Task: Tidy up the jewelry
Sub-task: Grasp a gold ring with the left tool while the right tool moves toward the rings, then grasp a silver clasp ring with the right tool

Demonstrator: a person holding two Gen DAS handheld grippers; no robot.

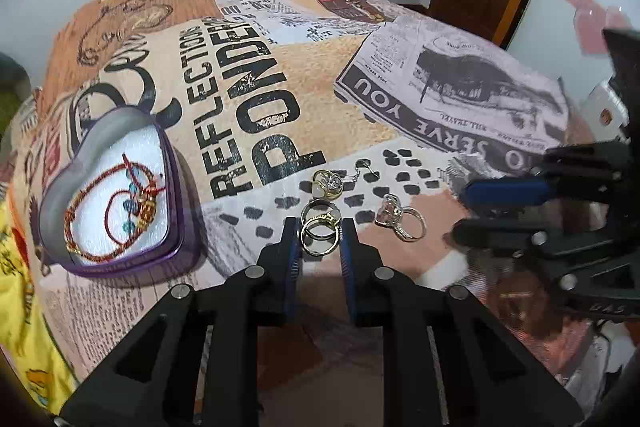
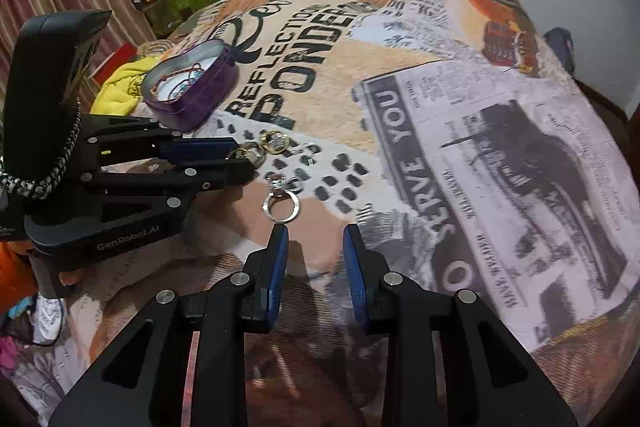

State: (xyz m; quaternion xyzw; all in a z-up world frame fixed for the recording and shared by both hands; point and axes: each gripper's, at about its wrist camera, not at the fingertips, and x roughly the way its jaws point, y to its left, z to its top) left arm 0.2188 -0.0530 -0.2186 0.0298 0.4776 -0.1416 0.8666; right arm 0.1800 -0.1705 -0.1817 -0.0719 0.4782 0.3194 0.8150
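Left claw (image 1: pixel 319 231) narrow, blue pads on both sides of the gold rings (image 1: pixel 320 227), not yet pressed tight as far as can be judged. Right claw (image 2: pixel 316 239) wide and empty, just short of the silver ring (image 2: pixel 281 207).

Better to close slowly and square on one band, since two rings overlap here and could slip or come up together. Then to lift straight and carry toward the heart box (image 1: pixel 116 195) near the left edge of the bed, where red cord bracelets (image 1: pixel 116 203) already lie.

Also on the blanket (image 1: pixel 280 87): a ring with a pale stone (image 1: pixel 326 185), an earring (image 1: pixel 362 169) beyond it. Right claw close on the right side, so little room to swing that way. Soft blanket, so pads may catch cloth.
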